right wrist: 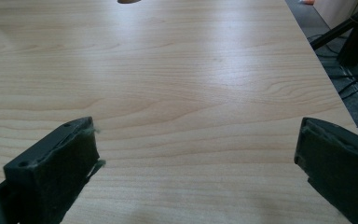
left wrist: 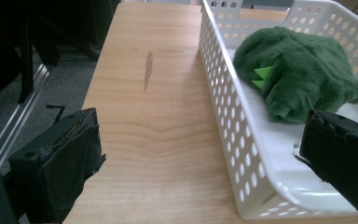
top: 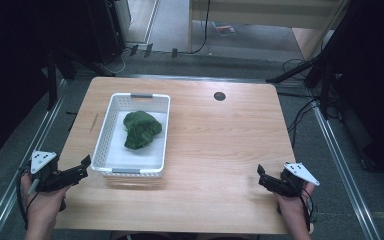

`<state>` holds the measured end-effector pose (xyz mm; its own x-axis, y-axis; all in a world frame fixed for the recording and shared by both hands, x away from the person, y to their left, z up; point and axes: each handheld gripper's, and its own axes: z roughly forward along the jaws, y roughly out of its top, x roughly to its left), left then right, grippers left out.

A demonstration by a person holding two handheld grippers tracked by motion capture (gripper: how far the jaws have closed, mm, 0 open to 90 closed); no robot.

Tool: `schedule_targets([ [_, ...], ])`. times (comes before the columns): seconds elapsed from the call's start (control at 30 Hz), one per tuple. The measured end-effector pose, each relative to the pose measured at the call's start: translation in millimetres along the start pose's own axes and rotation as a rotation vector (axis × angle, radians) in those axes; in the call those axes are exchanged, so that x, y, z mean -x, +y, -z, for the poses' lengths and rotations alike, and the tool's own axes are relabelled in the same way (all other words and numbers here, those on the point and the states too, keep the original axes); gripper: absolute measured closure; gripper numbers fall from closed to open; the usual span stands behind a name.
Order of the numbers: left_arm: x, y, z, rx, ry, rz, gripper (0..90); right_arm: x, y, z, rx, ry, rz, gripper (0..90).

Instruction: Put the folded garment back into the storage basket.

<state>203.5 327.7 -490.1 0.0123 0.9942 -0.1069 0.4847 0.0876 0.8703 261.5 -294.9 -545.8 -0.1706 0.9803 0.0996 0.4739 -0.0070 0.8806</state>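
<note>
Green plush (top: 141, 129) lying in the white basket (top: 105, 134) on the bench (top: 220, 145), both claws, left (top: 83, 168) and right (top: 263, 177), wide open and empty; likely pre-reach, next needing the left claw over the rim.

White basket's (left wrist: 242, 154) right side and green plush toy's (left wrist: 303, 74) underside, cut off or hidden.
</note>
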Motion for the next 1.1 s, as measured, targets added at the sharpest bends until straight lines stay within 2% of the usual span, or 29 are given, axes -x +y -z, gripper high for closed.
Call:
schedule_targets([
  [0.23,-10.8,-11.9,2.5,-0.001,0.004,0.028,0.0,0.1,0.0,0.1,-0.001,-0.003,-0.002,0.0],
  [0.47,-26.2,-26.6,2.6,0.02,0.018,0.059,0.0,0.0,0.1,0.1,-0.001,-0.004,-0.005,0.0],
  [0.57,-34.1,-38.0,-1.0,0.026,0.034,0.073,0.0,0.4,0.1,-0.1,0.0,-0.002,-0.002,0.0],
  [0.67,-35.9,-43.4,-3.5,0.023,0.03,0.069,0.0,0.4,0.1,0.0,0.0,-0.001,-0.004,0.0],
  [0.73,-36.6,-48.5,-7.4,-0.001,0.027,0.048,0.0,0.6,0.2,-0.1,-0.001,0.0,-0.005,0.0],
  [0.87,-32.4,-57.2,-13.0,-0.02,-0.005,0.005,0.0,0.7,0.1,-0.1,-0.001,0.001,-0.006,0.0],
  [0.93,-29.9,-59.7,-14.6,-0.031,-0.008,-0.022,0.0,0.8,0.1,0.0,-0.001,0.001,-0.007,0.0],
  [1.1,-32.5,-59.9,-14.0,-0.02,-0.019,0.008,0.0,0.8,0.1,0.1,0.0,0.001,-0.008,0.0],
])
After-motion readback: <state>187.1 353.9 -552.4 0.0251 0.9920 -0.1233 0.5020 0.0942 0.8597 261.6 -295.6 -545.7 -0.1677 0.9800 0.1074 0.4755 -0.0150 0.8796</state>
